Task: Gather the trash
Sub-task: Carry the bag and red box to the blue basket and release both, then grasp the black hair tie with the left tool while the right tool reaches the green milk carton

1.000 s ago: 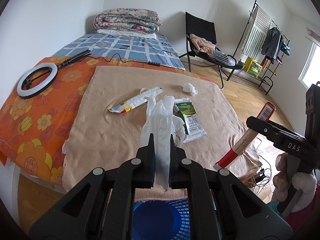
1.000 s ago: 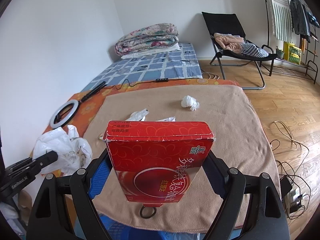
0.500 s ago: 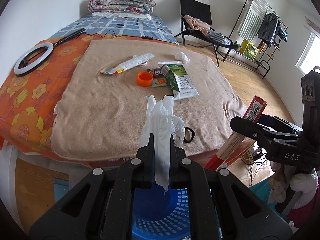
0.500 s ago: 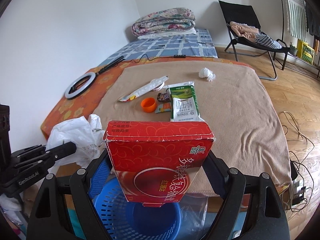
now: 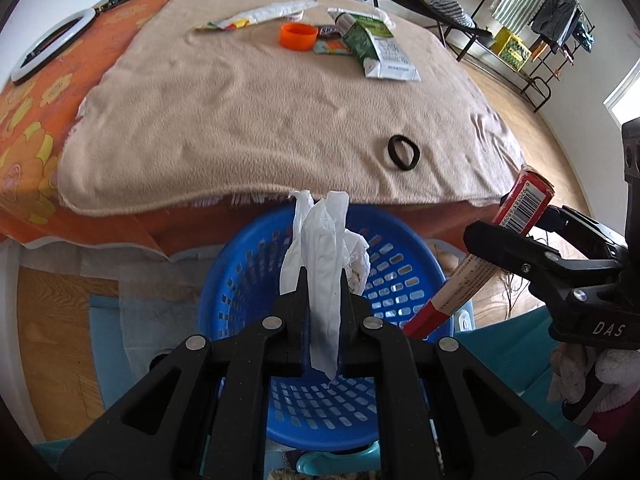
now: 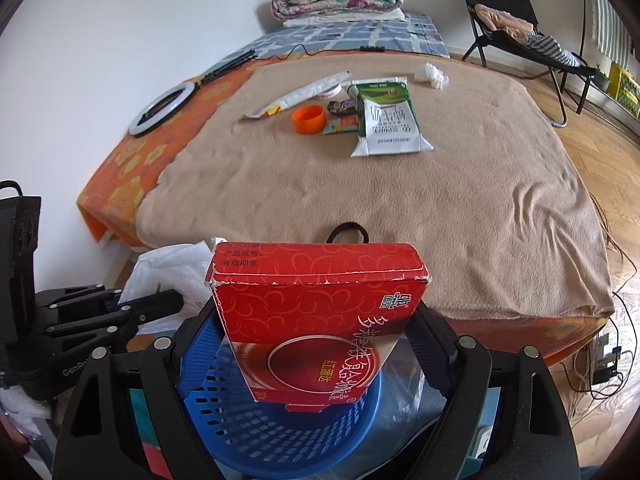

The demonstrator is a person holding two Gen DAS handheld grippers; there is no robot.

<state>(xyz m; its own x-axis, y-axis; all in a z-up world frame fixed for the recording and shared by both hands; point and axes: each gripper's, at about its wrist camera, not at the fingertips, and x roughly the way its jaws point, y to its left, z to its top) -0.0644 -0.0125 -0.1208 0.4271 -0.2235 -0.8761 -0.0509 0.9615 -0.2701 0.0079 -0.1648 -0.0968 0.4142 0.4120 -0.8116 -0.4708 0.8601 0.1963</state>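
The white plastic bag [image 5: 320, 264] hid much of the blue basket [image 5: 244, 264] in the left wrist view, and the basket's near rim was cut off behind the left gripper [image 5: 323, 300], whose fingers were clenched tight on the bag. The bag stood with its long axis running from 6 toward 12 o'clock, its crumpled top over the basket's far rim. On the bed's beige blanket [image 5: 248, 120] lay one long white wrapper [image 5: 256, 16] at 11 o'clock, one orange cap [image 5: 297, 36], two small wrappers beside it that were hard to make out, one green-and-white carton [image 5: 376, 48] at 1 o'clock, and one black hair tie [image 5: 403, 152] near the front edge. At 3 o'clock the right gripper [image 6: 318, 344] held the one red box [image 6: 316, 304] across its width, the fingers spread wide and grasping its sides; the box tilted with its long axis from 7 toward 1 o'clock over the basket. A crumpled tissue [image 6: 434, 74] showed only in the right wrist view.
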